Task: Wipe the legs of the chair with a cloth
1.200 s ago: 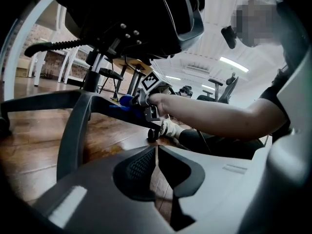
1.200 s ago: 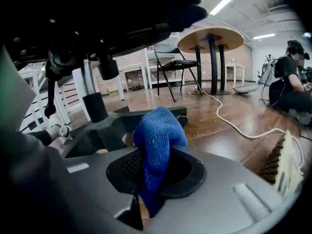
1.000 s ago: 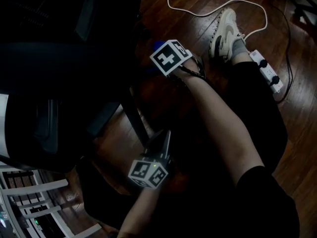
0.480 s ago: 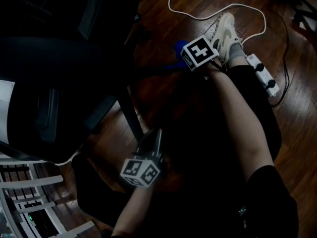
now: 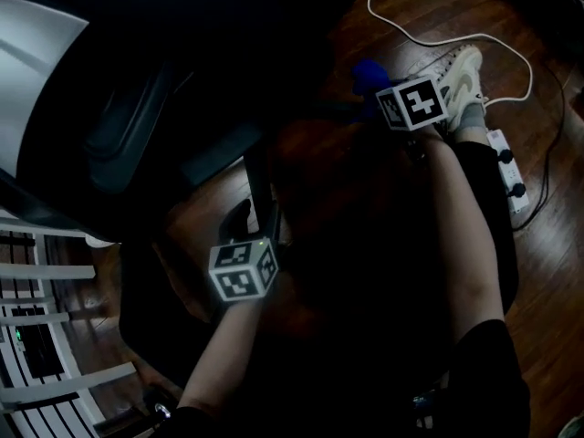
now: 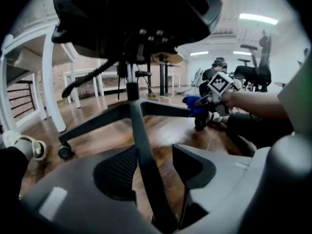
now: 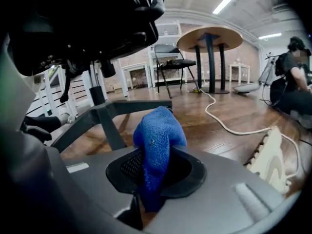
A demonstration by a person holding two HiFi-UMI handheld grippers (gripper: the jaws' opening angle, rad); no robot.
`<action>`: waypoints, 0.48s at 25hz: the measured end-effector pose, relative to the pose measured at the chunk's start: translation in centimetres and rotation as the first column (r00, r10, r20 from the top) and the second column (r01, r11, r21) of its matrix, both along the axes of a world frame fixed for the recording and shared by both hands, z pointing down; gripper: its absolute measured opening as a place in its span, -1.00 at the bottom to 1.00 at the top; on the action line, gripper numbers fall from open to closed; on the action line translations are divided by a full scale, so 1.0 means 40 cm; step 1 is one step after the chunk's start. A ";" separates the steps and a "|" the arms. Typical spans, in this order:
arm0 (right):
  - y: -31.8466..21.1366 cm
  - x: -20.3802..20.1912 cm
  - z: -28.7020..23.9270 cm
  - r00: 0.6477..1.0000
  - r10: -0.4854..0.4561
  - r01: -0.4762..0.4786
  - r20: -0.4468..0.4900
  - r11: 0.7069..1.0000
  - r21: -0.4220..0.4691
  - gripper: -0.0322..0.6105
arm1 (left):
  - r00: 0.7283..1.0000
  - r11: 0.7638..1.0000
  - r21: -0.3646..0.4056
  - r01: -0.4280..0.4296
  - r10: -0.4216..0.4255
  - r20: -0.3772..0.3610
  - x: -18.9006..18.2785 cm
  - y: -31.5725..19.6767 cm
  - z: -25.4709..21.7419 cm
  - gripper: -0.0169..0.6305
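We note the left tool (image 6: 150, 154), jaws just opened, loosely straddling a chair leg (image 6: 138, 126). The right tool (image 7: 158, 168) clenches the blue cloth (image 7: 157, 135).

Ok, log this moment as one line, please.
left claw: jaws just opened, black chair-base leg between them, ungripped | right claw: shut on blue microfibre cloth, near another leg, contact unclear

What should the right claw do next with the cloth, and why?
Probably press the blue cloth onto the chair leg just beyond it and draw it toward the hub. The right claw is shut on the cloth near that leg's outer end; contact is unclear. The left claw, whose jaws have just been opening, straddles a second leg without gripping it.
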State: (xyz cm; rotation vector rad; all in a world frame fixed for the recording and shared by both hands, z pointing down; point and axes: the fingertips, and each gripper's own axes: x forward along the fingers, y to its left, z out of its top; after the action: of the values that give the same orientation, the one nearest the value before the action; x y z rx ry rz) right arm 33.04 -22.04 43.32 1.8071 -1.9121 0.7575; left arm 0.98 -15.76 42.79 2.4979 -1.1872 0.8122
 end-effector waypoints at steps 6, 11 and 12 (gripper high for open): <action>-0.021 -0.038 0.032 0.997 -0.083 0.083 -0.006 0.997 0.005 -0.61 | 0.992 0.991 -0.130 0.020 -0.004 0.127 -0.002 -0.019 0.116 -0.21; -0.030 -0.016 0.053 0.994 -0.093 0.090 0.058 0.994 0.054 -0.62 | 0.985 0.992 -0.128 -0.004 0.026 0.170 -0.016 -0.024 0.141 -0.36; -0.032 -0.015 0.056 0.993 -0.091 0.086 0.077 0.994 0.062 -0.62 | 0.985 0.992 -0.127 -0.013 0.034 0.171 -0.013 -0.025 0.133 -0.36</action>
State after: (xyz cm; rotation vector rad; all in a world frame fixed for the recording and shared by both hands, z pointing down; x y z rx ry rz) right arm 32.45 -23.32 45.56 1.7372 -2.0713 0.7613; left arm 0.47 -16.74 48.12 2.3836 -1.1229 1.0944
